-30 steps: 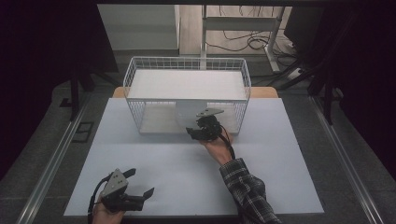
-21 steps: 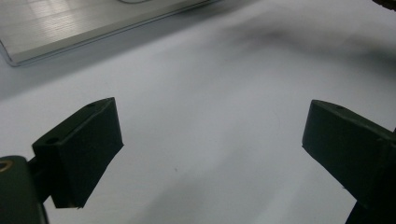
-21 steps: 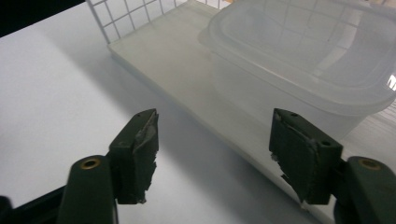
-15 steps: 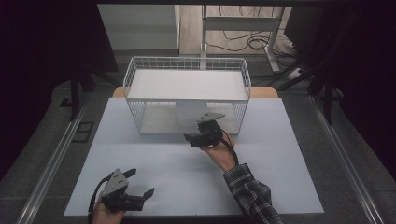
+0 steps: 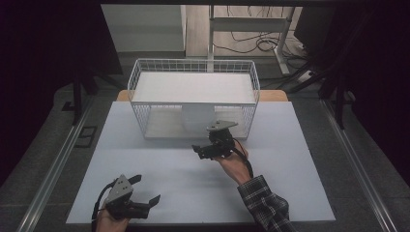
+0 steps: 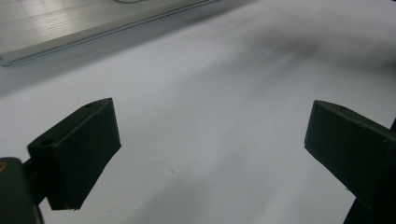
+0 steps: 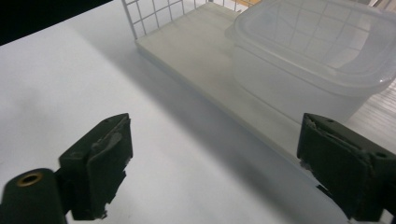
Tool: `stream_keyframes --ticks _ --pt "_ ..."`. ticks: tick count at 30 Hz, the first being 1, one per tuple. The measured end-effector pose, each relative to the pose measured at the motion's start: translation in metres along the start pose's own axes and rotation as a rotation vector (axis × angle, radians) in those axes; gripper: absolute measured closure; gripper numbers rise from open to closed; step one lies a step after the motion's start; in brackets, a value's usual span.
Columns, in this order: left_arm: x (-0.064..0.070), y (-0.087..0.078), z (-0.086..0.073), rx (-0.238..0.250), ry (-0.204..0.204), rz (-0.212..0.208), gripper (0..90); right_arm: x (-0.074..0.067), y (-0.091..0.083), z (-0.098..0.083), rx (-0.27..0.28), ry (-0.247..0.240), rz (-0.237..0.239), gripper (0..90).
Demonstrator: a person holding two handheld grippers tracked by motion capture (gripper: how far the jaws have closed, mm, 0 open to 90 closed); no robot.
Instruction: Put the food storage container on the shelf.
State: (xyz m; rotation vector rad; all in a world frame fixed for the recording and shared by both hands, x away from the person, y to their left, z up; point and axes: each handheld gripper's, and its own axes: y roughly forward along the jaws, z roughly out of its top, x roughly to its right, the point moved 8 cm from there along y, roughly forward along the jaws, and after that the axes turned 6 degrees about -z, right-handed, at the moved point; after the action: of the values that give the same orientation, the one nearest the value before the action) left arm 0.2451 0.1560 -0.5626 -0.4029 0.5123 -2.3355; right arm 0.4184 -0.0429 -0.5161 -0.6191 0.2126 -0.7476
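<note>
Bare table (image 5: 290, 183) in front; wire basket (image 5: 193, 104) and container (image 7: 303, 60) behind

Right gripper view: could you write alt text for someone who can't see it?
A lidded plastic tub sits on the bottom shelf of a white wire rack. In front, the right claw hangs open and empty over a white table.

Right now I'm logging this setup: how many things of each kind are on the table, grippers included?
Wire rack: 1
Translucent lidded container: 1
Grippers, left gripper and right gripper, both open with nothing between the jaws: 2
Total: 4
</note>
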Motion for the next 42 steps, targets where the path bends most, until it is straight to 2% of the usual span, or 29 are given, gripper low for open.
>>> stream_keyframes --ticks 4,12,14,23,42 --pt "0.002 0.0 0.001 0.006 0.008 -0.016 2.2 -0.004 -0.009 -0.006 -0.012 -0.003 0.015 5.9" --pt "0.002 0.001 0.0 -0.007 0.007 -0.012 2.3 -0.006 -0.019 -0.016 -0.025 -0.007 0.003 3.8" --pt "0.002 0.001 0.0 -0.007 0.007 -0.013 2.3 -0.008 -0.022 -0.019 -0.026 -0.004 0.015 3.5" --pt "0.003 0.003 -0.001 -0.019 0.011 -0.015 2.3 -0.011 -0.039 -0.031 -0.019 -0.032 0.0 1.0" --pt "0.002 0.005 -0.004 -0.042 0.005 -0.013 2.3 -0.02 -0.068 -0.06 -0.03 -0.03 -0.006 0.4"
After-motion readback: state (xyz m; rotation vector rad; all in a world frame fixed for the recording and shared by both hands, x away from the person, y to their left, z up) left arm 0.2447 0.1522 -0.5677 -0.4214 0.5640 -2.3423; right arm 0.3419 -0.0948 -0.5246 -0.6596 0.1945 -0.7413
